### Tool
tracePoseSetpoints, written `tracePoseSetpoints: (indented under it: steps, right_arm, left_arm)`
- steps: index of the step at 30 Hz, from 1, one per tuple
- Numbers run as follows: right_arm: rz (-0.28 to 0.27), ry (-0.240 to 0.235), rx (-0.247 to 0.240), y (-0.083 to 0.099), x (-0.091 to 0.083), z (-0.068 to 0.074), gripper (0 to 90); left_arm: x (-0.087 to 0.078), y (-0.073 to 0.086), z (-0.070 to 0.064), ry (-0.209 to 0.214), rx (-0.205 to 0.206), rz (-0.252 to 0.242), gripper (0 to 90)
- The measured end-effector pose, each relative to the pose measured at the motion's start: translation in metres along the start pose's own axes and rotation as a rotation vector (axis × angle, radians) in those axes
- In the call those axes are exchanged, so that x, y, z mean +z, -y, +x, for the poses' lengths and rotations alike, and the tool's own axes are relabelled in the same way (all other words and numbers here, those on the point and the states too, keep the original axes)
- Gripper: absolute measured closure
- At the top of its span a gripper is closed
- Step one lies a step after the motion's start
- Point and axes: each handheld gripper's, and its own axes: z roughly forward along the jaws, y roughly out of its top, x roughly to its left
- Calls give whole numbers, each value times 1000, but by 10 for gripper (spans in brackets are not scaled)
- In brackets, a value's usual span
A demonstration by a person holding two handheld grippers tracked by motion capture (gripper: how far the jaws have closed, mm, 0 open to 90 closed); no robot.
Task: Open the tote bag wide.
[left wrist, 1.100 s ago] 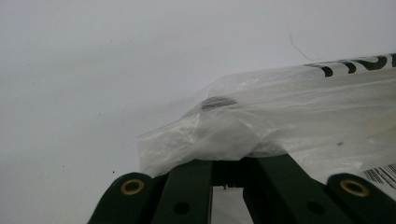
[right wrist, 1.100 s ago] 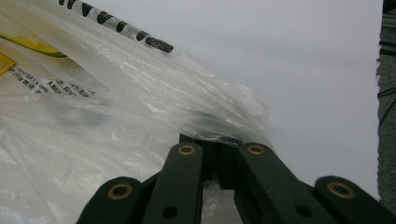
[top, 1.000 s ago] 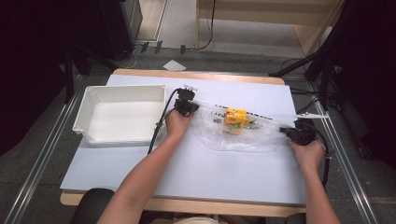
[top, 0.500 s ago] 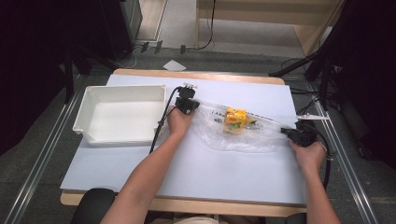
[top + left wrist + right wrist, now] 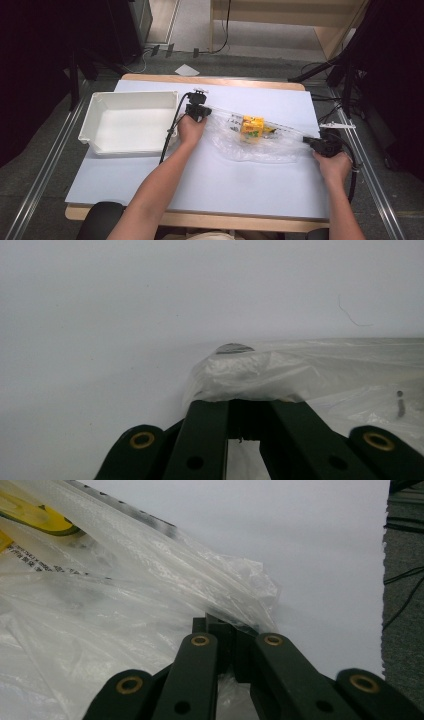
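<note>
The left gripper (image 5: 199,111) is clamped on one corner of a clear plastic bag (image 5: 260,142), its jaws drawn narrow with a bunched fold of film (image 5: 250,375) pinched between them, as the left gripper view shows. The right gripper (image 5: 320,145) grips the opposite end of the same bag, jaws likewise closed tight on a twist of plastic (image 5: 240,605). Taking the bag as the landmark: the left gripper sits at its far left corner, the right gripper at its right tip, and the film lies stretched between the two across the pale table (image 5: 200,200).

Holding both ends this way seems meant to keep the bag taut and its mouth under control, so that the contents stay put or can be tipped out together; a one-sided grip would probably let the film sag and spill.

Inside the bag, towards its upper middle, lies a yellow carton (image 5: 252,125) with something yellow just beside it on the right; print on the packaging is too small to read. The rest of the bag looks slack and holds nothing I can make out.

Left of the bag, just beyond the left gripper, stands a white tray (image 5: 95,112), with nothing in it. It looks like the likely destination for the bag's contents.
</note>
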Motion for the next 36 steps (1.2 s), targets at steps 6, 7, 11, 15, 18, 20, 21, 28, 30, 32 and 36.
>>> tracePoseSetpoints:
  steps: [6,7,11,15,18,20,21,28,30,32,36]
  right_arm:
    - [-3,8,1,1,-1,-2,900]
    - [-1,5,0,1,-2,-3,900]
    - [-4,-7,7,2,-2,-5,900]
    - [-5,-2,12,2,-3,-6,900]
    - [-7,-5,24,3,-3,-7,900]
    - [-13,-7,18,3,-3,-9,900]
    - [-16,0,13,3,-3,-9,900]
    - [-9,10,13,2,-3,-8,900]
    - [0,6,17,0,-4,-6,900]
    - [-6,-2,6,-2,-7,-4,900]
    - [-20,-20,0,-7,-10,2,900]
  left_arm:
    - [0,0,0,1,0,-2,900]
    - [0,0,0,1,5,-1,900]
    - [0,0,1,1,2,-2,900]
    - [0,0,1,3,0,-2,900]
    - [0,0,0,-3,2,-1,900]
    - [0,0,2,6,-9,2,900]
    - [0,0,2,9,-19,1,900]
    - [0,-1,-2,-16,1,2,900]
    - [-1,-2,-2,5,-14,9,900]
    - [-4,-2,-1,17,-8,0,836]
    - [-9,-4,-4,63,-4,-1,748]
